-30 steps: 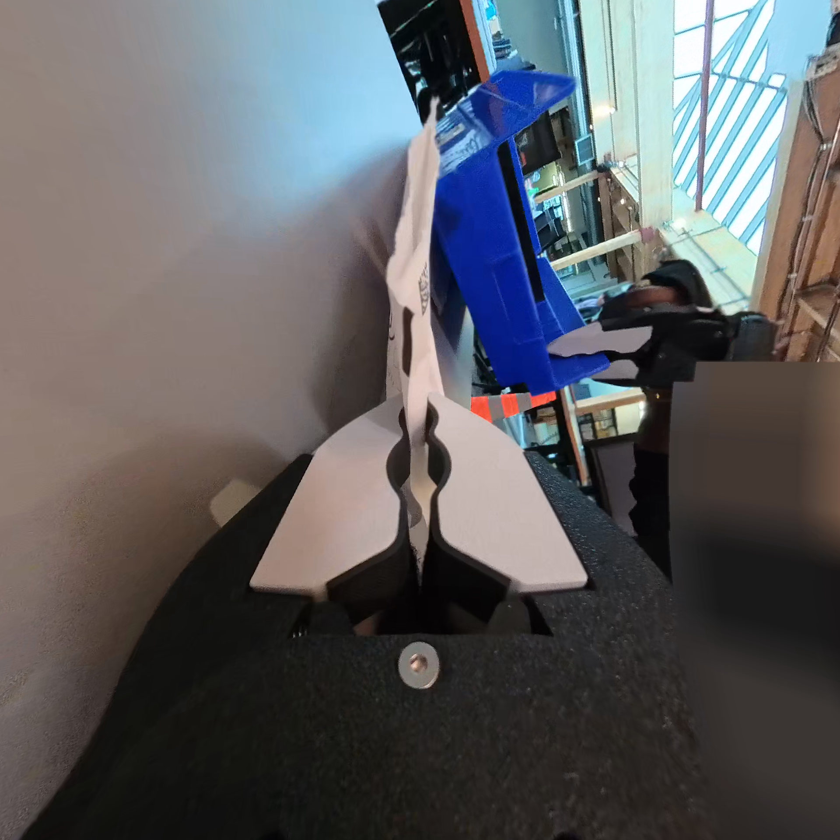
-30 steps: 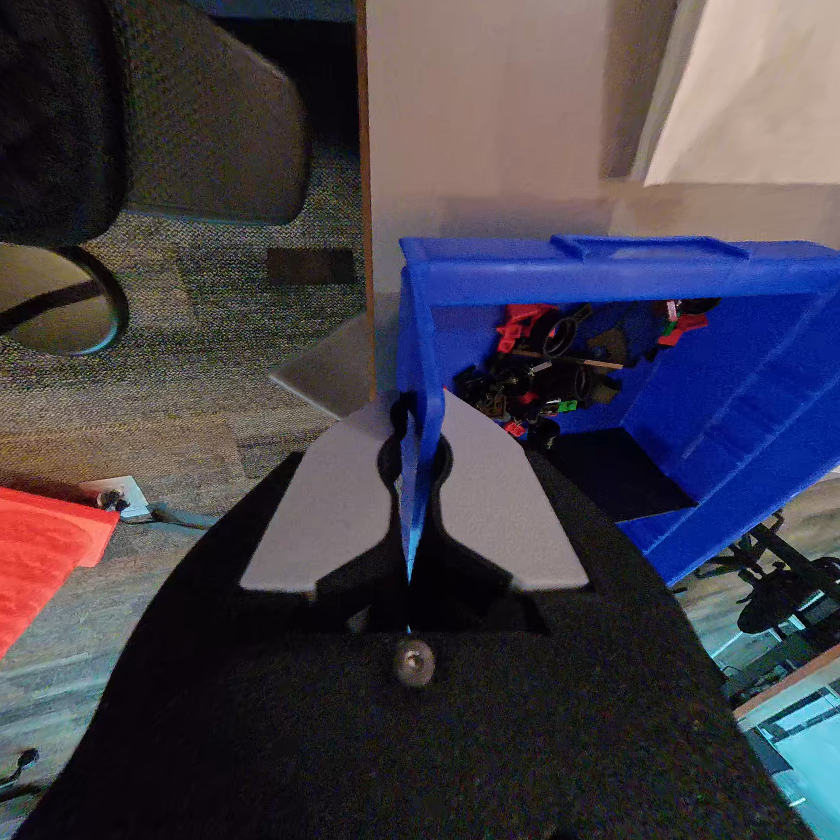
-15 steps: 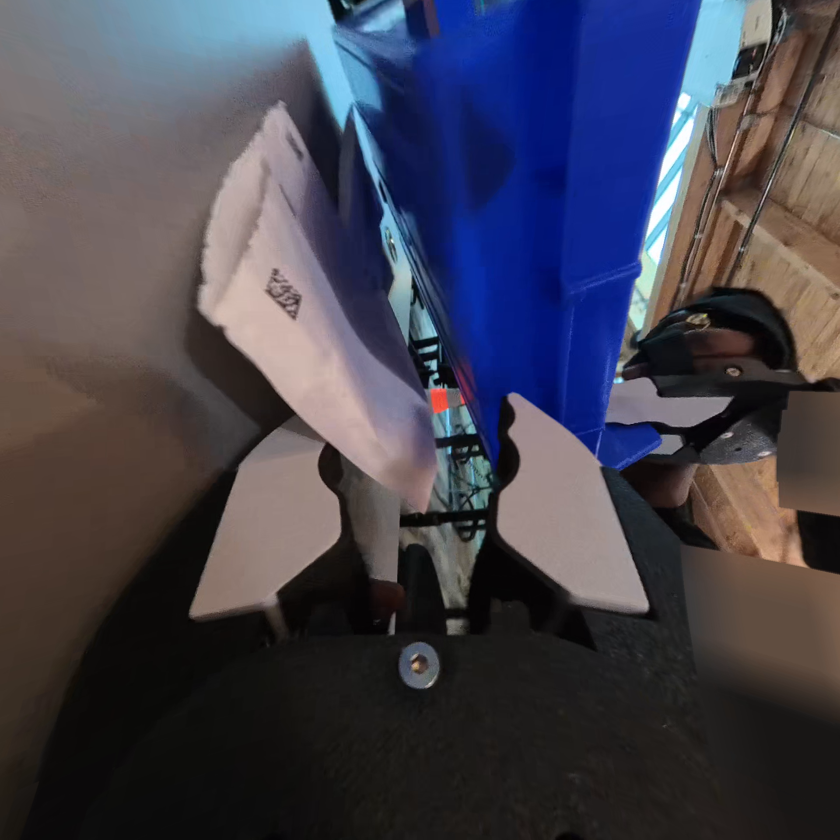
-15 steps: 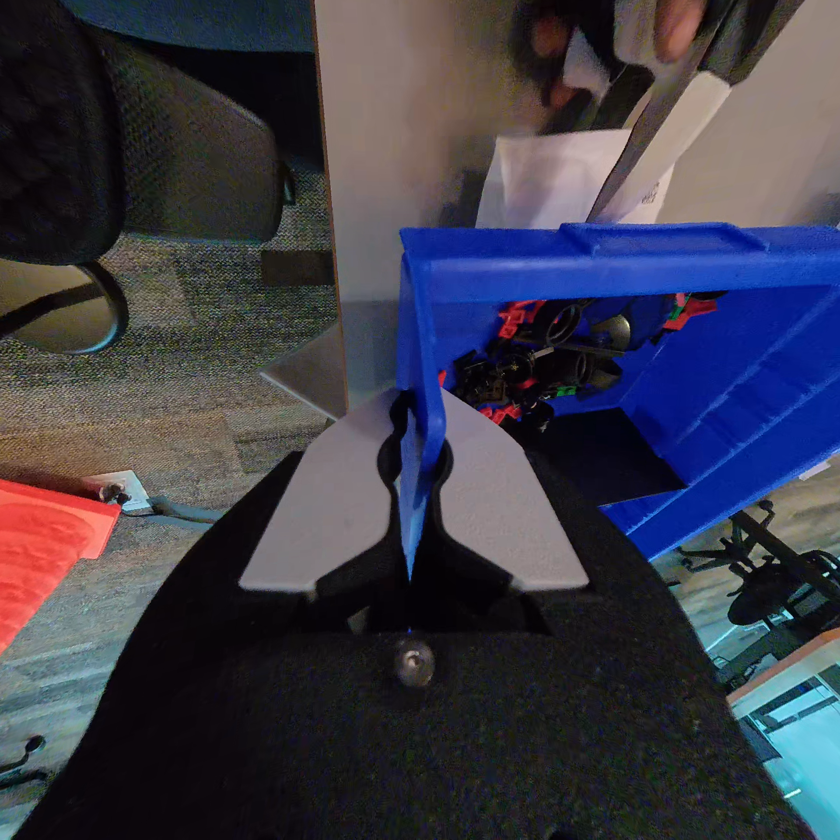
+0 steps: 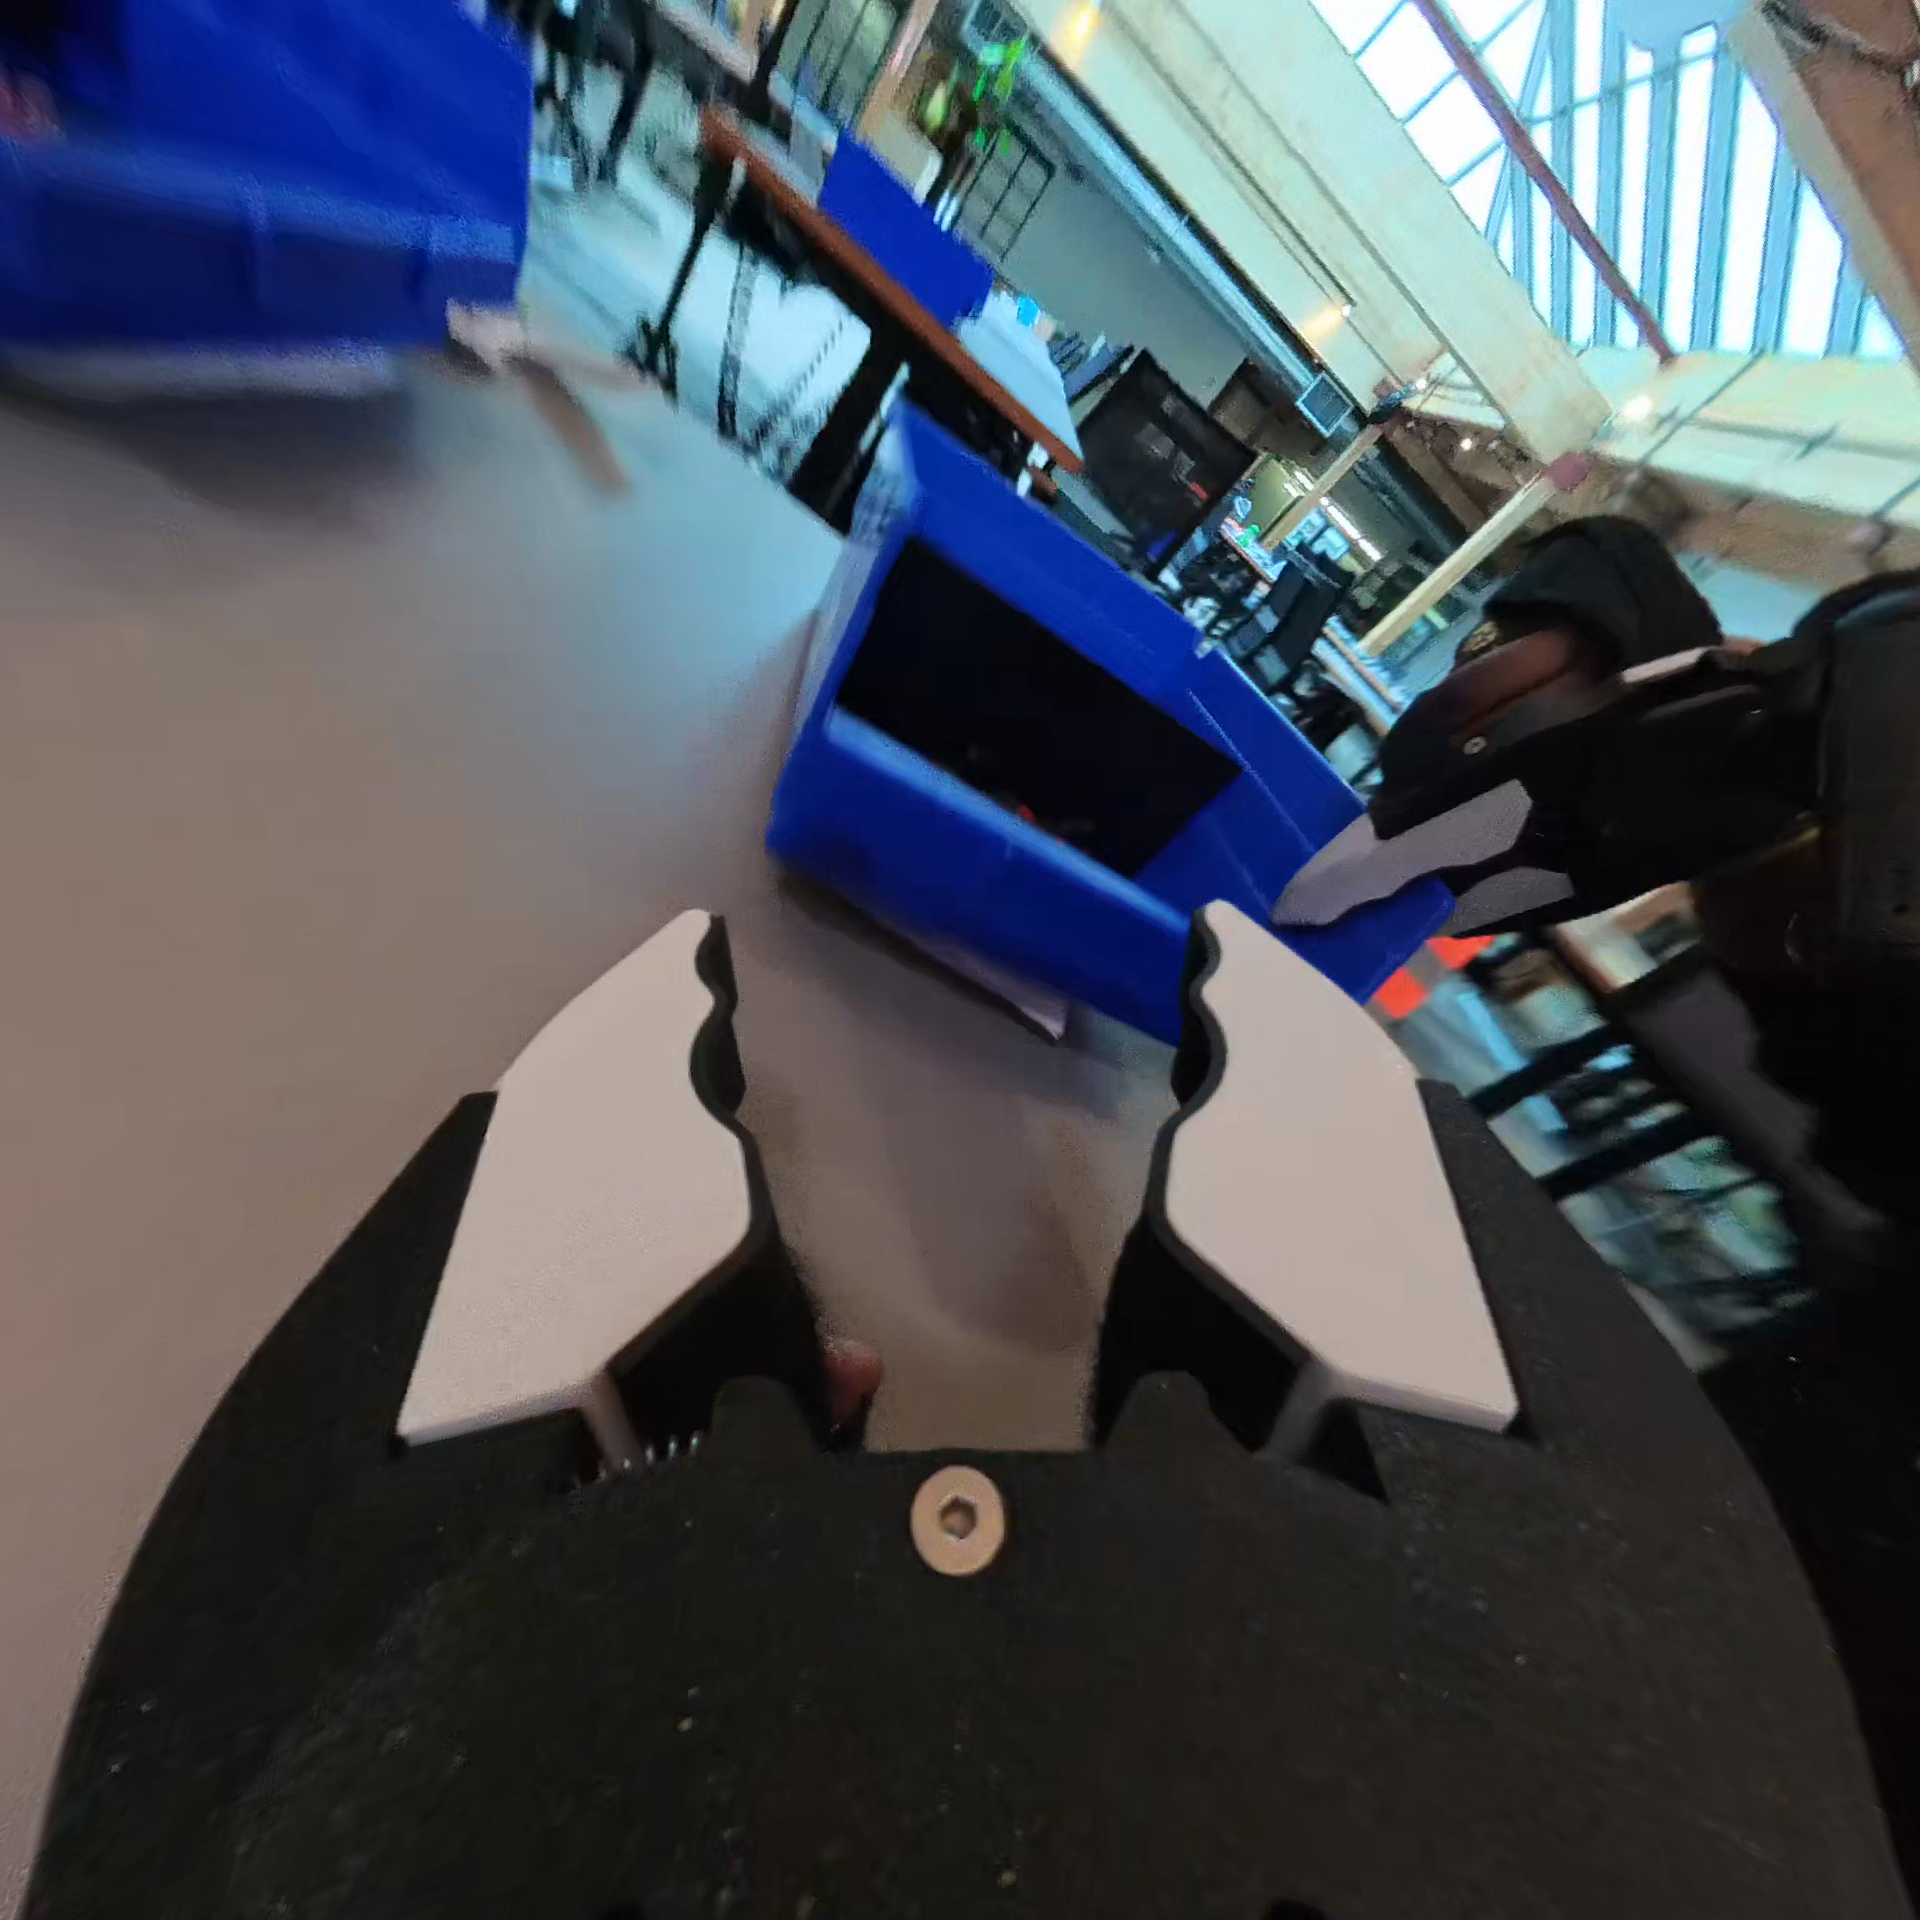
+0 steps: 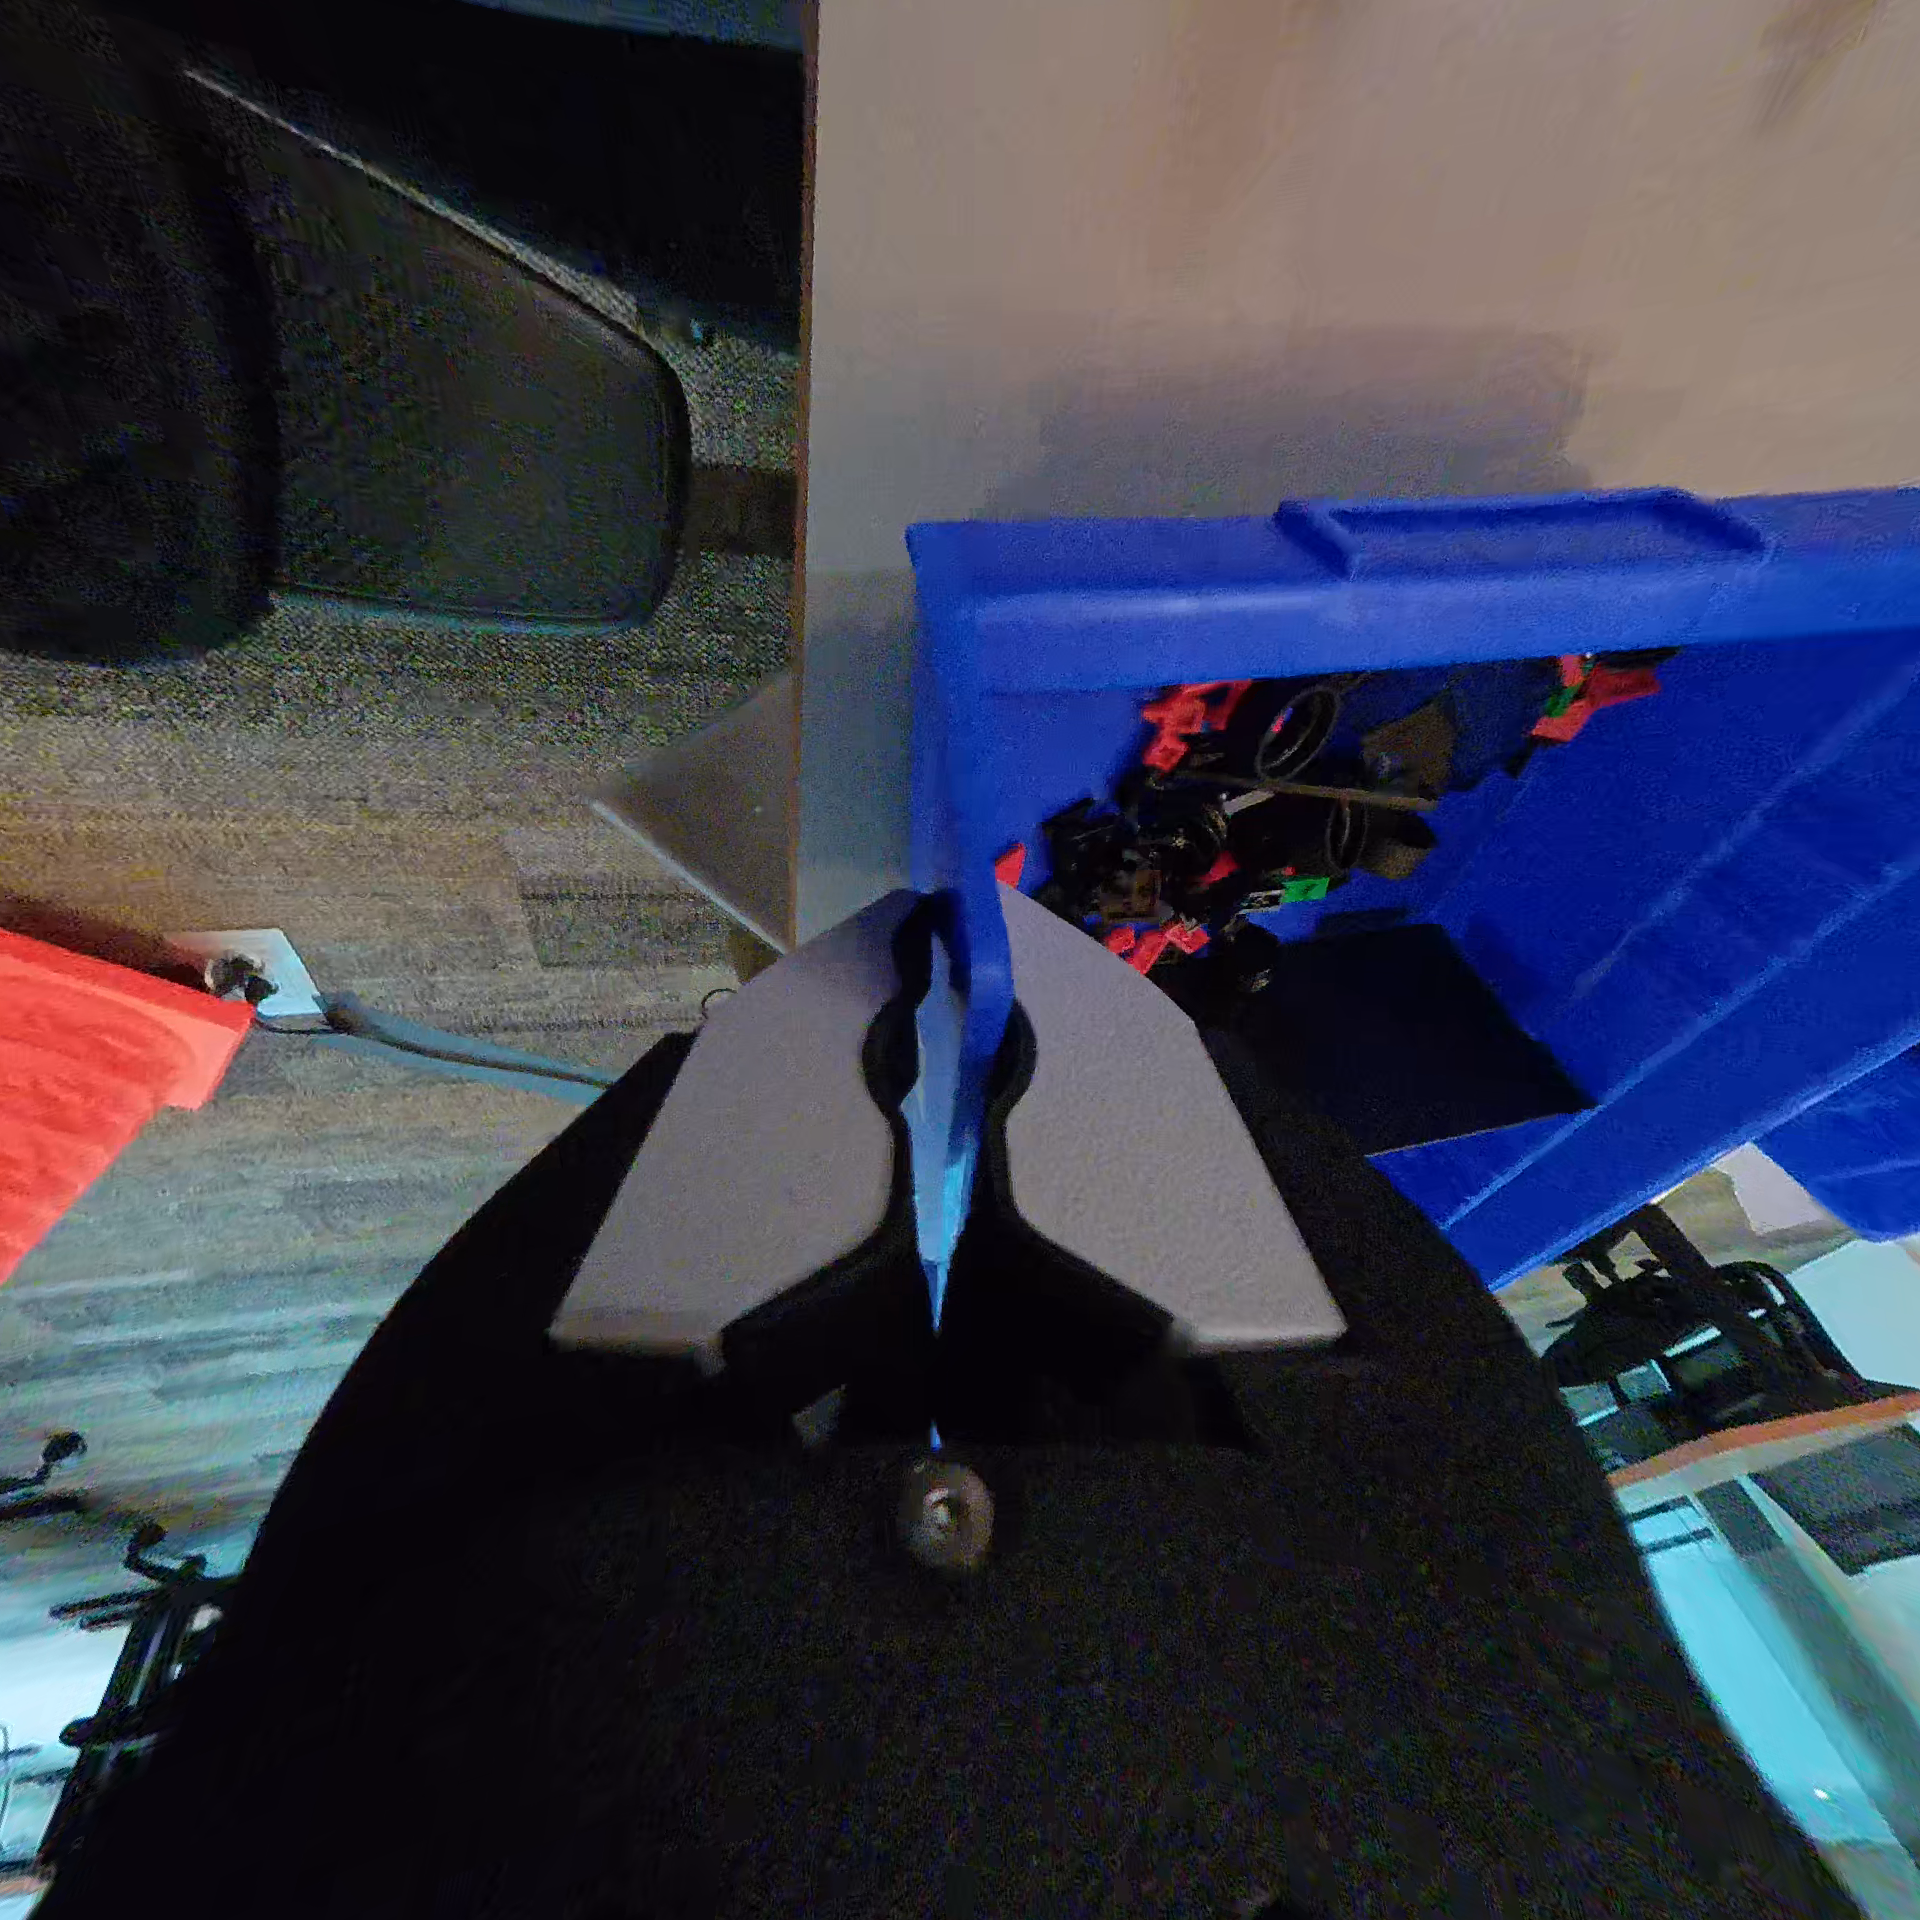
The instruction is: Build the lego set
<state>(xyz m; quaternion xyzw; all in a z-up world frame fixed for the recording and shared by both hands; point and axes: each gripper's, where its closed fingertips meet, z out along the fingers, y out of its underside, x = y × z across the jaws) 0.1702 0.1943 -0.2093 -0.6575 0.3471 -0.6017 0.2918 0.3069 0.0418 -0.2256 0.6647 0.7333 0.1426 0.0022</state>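
Centre frame, the right gripper (image 6: 951,997) is clamped on the wall of a tilted blue bin (image 6: 1455,603) on a pale table (image 6: 1247,260). The left gripper (image 5: 956,966) is spread wide, empty, just before the bin.

The left wrist view sits low over the pale table (image 5: 364,779), tilted, facing the blue bin (image 5: 997,894) from a short way off, with the hall behind. The right wrist view looks steeply down at the same blue bin (image 6: 1714,935) from right against its rim, with carpet beyond. Both views share the bin and the table.
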